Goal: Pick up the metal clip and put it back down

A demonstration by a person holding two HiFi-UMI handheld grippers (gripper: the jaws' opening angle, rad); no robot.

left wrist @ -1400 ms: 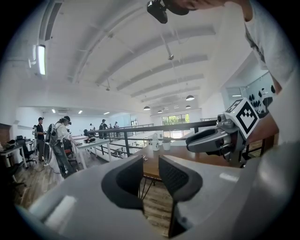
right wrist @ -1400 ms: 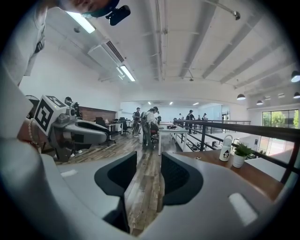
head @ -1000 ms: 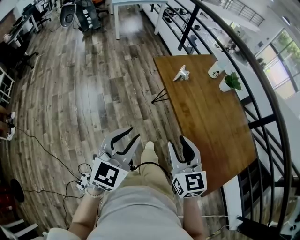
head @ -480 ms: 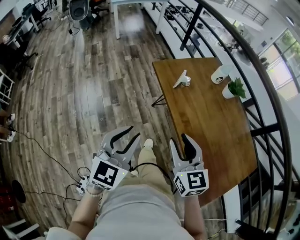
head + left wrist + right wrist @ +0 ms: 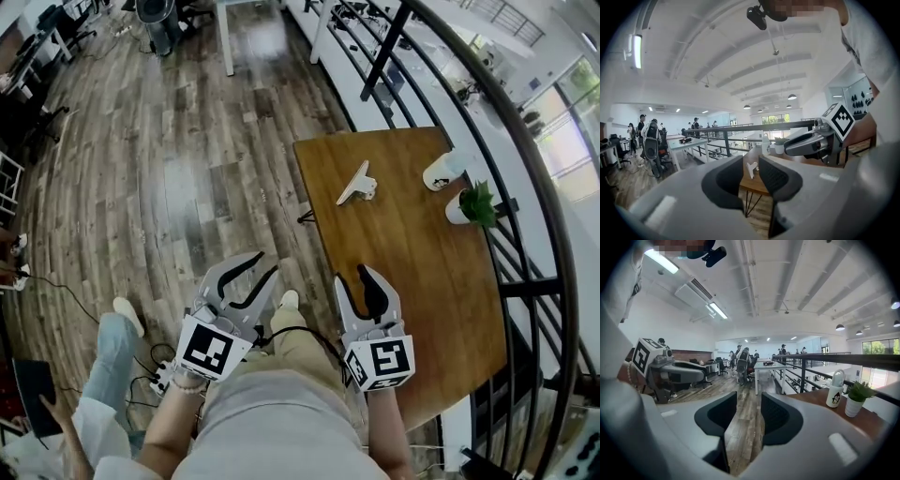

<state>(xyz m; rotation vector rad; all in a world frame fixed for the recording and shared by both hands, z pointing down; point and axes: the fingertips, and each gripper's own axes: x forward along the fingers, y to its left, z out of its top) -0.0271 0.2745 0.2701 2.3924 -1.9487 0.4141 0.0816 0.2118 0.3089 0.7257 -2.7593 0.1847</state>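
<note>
The metal clip [image 5: 356, 184] lies on the far part of the brown wooden table [image 5: 412, 272], well ahead of both grippers. In the left gripper view the clip [image 5: 751, 168] shows small and distant in the gap between the jaws. My left gripper [image 5: 246, 277] hangs open over the wood floor, left of the table, with nothing in it. My right gripper [image 5: 361, 286] is open and empty too, held above the table's near left edge. Each gripper shows in the other's view: the right gripper [image 5: 811, 140] and the left gripper [image 5: 675, 371].
A white bottle [image 5: 442, 171] and a small potted plant [image 5: 473, 204] stand at the table's far right. A black railing [image 5: 525, 187] curves along the right side. A person [image 5: 103, 375] crouches at lower left beside cables [image 5: 84, 300] on the floor.
The table and clip have drifted left and lower in the head view. A person has come into view at lower left. Both grippers stay open and keep their places.
</note>
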